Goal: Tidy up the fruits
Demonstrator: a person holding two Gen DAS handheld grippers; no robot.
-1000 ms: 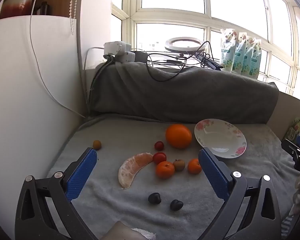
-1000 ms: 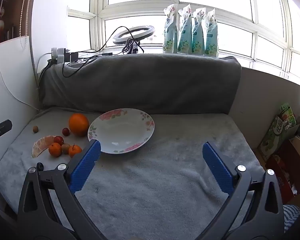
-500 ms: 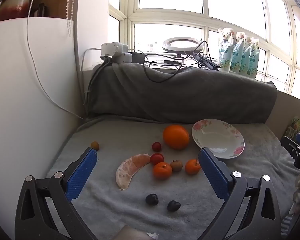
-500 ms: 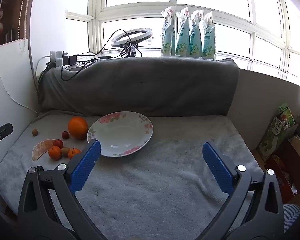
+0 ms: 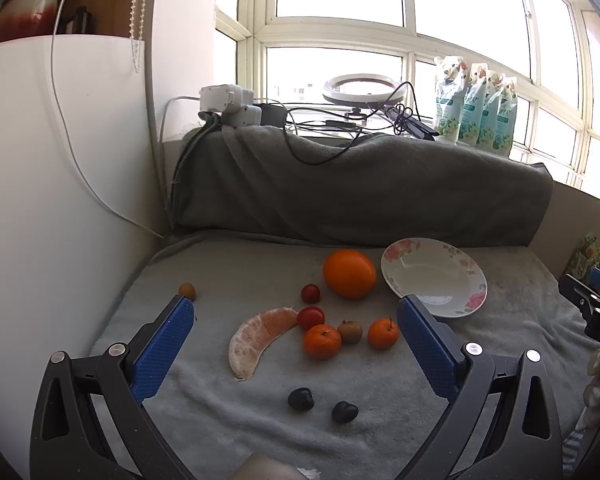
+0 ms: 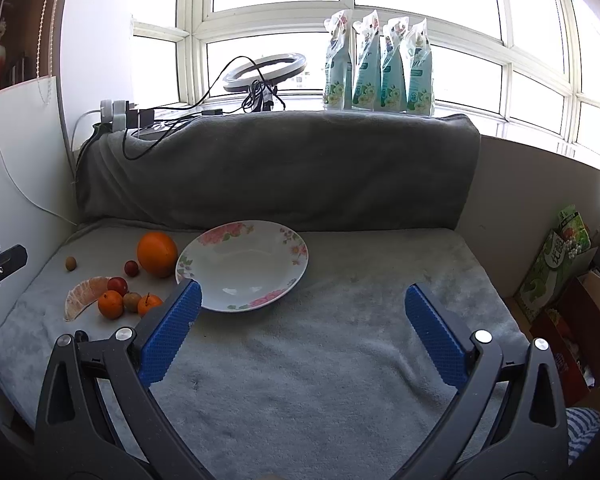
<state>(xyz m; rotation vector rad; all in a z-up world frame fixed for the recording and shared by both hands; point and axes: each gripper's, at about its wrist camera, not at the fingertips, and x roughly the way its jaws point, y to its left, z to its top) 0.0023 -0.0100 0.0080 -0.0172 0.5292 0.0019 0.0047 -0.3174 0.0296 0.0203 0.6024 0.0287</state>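
The peeled citrus segment (image 5: pixel 260 336) lies curved on the grey blanket (image 5: pixel 380 412), its long axis running from the near edge up toward the cherry tomatoes (image 5: pixel 311 317). Two tangerines (image 5: pixel 322 341) flank a small brown fruit; the large orange (image 5: pixel 349 274) sits beside the flowered plate (image 6: pixel 244 266). Left claw (image 5: pixel 296 340) and right claw (image 6: pixel 300 322) both hover level with jaws spread wide, holding nothing.
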